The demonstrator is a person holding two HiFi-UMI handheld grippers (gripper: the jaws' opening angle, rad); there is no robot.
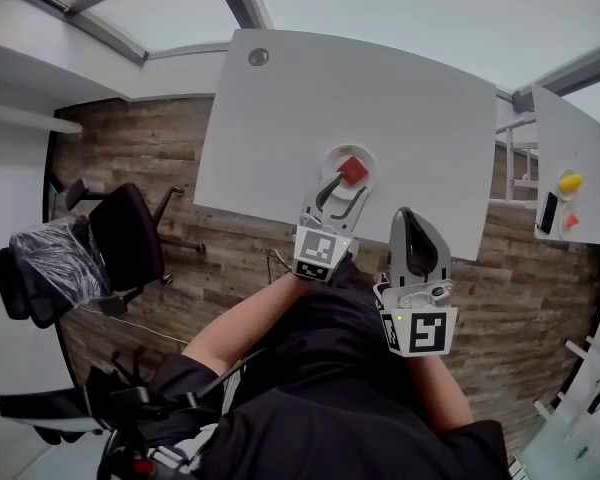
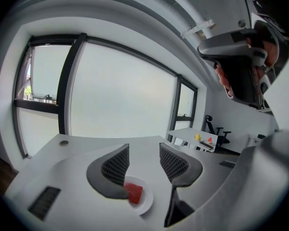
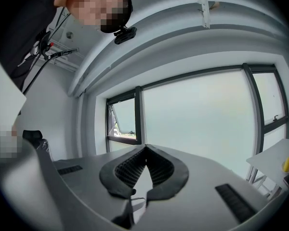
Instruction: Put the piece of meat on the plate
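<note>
Far left in the head view, a black office chair stood on the wood floor, well apart from the white table. Only the gripper views showed the big windows beyond the table.

Your left gripper reached over the near side of the plate. In its own view the left gripper had its jaws wide apart and gripped nothing. The piece of meat, a red chunk, lay on the plate below them, partly covered by the left jaw. Whether it touched that jaw I cannot tell. From above, the piece of meat sat about mid-plate and nothing else was on the plate.

Your right gripper hung at the table's near edge, just beside the left one. Its own view showed no plate or meat, only bare tabletop. The right gripper had its jaw tips pressed together and held nothing.

Far right stood a second table, apart from the first. It held a yellow item, a small red item and a dark flat thing, all too small to name.
</note>
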